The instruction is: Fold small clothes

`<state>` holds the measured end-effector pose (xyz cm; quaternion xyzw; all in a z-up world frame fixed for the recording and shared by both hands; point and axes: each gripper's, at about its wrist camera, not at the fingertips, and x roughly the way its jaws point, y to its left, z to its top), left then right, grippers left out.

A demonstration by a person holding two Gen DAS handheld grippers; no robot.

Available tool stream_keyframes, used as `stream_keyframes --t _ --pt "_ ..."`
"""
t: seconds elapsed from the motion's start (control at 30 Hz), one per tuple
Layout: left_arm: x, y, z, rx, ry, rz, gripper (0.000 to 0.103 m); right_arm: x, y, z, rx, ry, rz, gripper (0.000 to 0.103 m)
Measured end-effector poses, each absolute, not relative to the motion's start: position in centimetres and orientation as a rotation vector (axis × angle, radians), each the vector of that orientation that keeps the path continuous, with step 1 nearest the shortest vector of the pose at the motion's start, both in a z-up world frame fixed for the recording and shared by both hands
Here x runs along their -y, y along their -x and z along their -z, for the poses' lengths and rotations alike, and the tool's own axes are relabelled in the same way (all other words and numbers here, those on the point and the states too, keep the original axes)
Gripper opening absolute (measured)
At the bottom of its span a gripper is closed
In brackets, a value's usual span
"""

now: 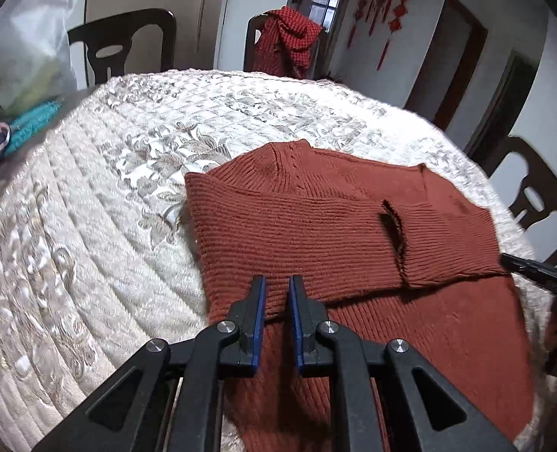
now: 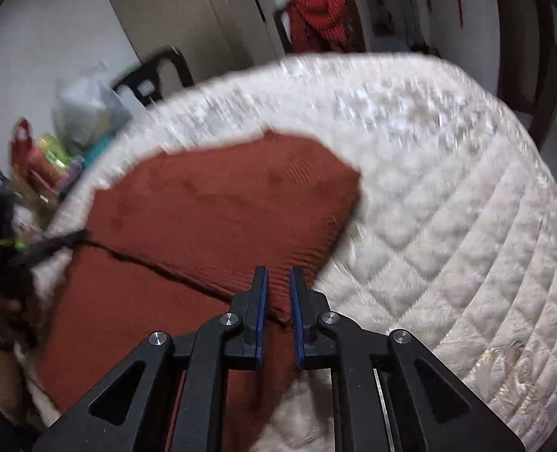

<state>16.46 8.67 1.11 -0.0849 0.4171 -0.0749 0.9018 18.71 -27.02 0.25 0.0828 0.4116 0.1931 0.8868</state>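
**One Sweater, Two Grippers**

One rust-red ribbed knit sweater lay flat on the cream quilted table cover, one sleeve folded across its chest. The left gripper and right gripper each hovered over its near edge, blue-padded jaws slightly parted, holding nothing. Three dark wooden chairs stood beyond; one carried a red checked garment.

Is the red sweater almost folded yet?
Partly. Both sleeves of the red sweater already look folded across its chest. The left claw and right claw hover open over it, gripping nothing. The bottom half isn't folded up yet.
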Motion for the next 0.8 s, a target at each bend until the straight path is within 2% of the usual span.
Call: stream_keyframes --t 0.13,0.3,0.5,0.8 --pt "-8.0 -16.4 -2.0 -0.856 0.168 0.15 0.015 28.0 -18.7 -1.0 -0.827 -0.223 -0.403 0.012" --pt "-3.3 -18.0 -3.5 -0.834 0.116 0.218 0.015 27.9 -20.4 -2.8 -0.791 -0.198 -0.367 0.012" --pt "1.2 -21.6 -1.6 -0.921 0.056 0.222 0.015 28.1 -23.5 -1.0 -0.844 -0.238 -0.32 0.012" --pt "-3.0 -18.3 -2.2 -0.874 0.048 0.147 0.017 27.0 -18.7 -2.6 -0.786 -0.188 -0.406 0.012"
